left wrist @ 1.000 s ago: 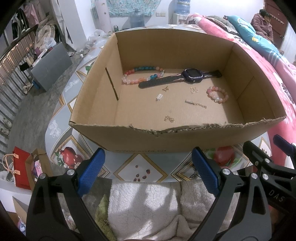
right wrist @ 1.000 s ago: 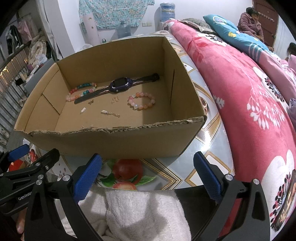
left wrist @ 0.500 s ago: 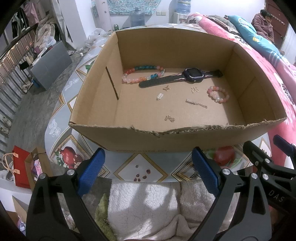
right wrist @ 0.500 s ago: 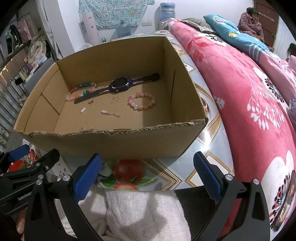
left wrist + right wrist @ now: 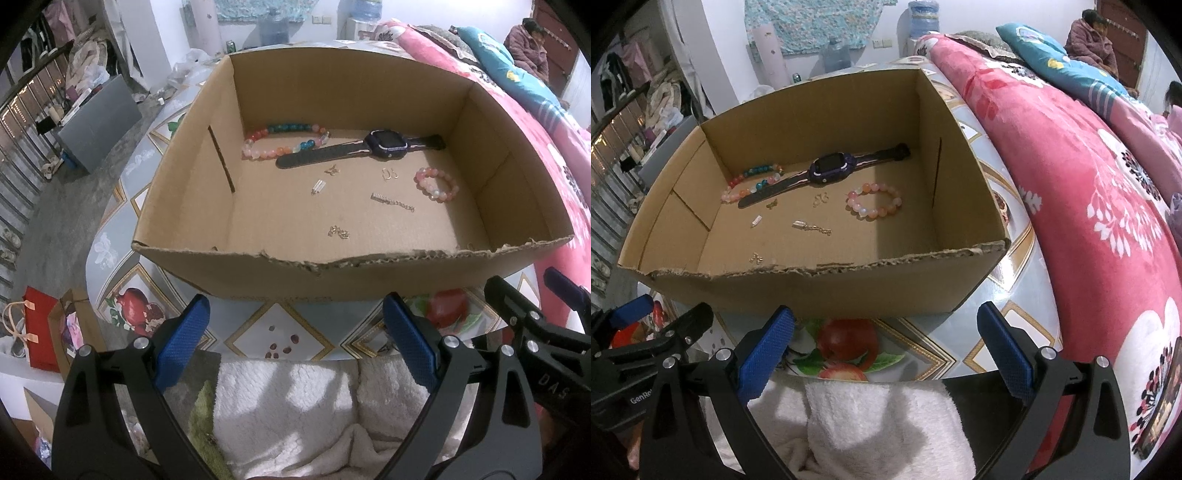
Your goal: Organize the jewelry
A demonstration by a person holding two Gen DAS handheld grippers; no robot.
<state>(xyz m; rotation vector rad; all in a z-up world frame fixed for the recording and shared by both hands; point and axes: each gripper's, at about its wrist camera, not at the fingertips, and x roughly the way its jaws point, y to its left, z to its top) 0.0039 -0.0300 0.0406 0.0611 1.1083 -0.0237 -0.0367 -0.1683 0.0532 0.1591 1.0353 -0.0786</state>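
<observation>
Cardboard box (image 5: 258, 275) is sitting open-topped on a fruit-patterned table (image 5: 288, 332), its near rim torn and ragged. All the jewelry is lying loose on the box floor.

Left gripper (image 5: 295, 332) is hovering just short of the box's near wall, fingers spread wide, blue pads (image 5: 181, 343) holding nothing. Right gripper (image 5: 886, 339) is doing the same alongside it, fingers wide apart and empty.

Inside the box:
- dark smartwatch (image 5: 386, 142) is lying flat near the far wall, strap stretched out
- long multicolour bead bracelet (image 5: 280, 140) is resting at far left, its end touching the watch strap
- pink bead bracelet (image 5: 436, 184) is sitting toward the right side, apart from the watch
- short silver chain (image 5: 391, 202) is lying mid-floor
- small gold pieces (image 5: 339, 232) are lying nearest the front wall; other tiny earrings (image 5: 389, 173) are scattered between, too small to tell apart

White fleece cloth (image 5: 295, 406) is bunched below both grippers. Pink floral quilt (image 5: 1071, 166) is lying right of the table
</observation>
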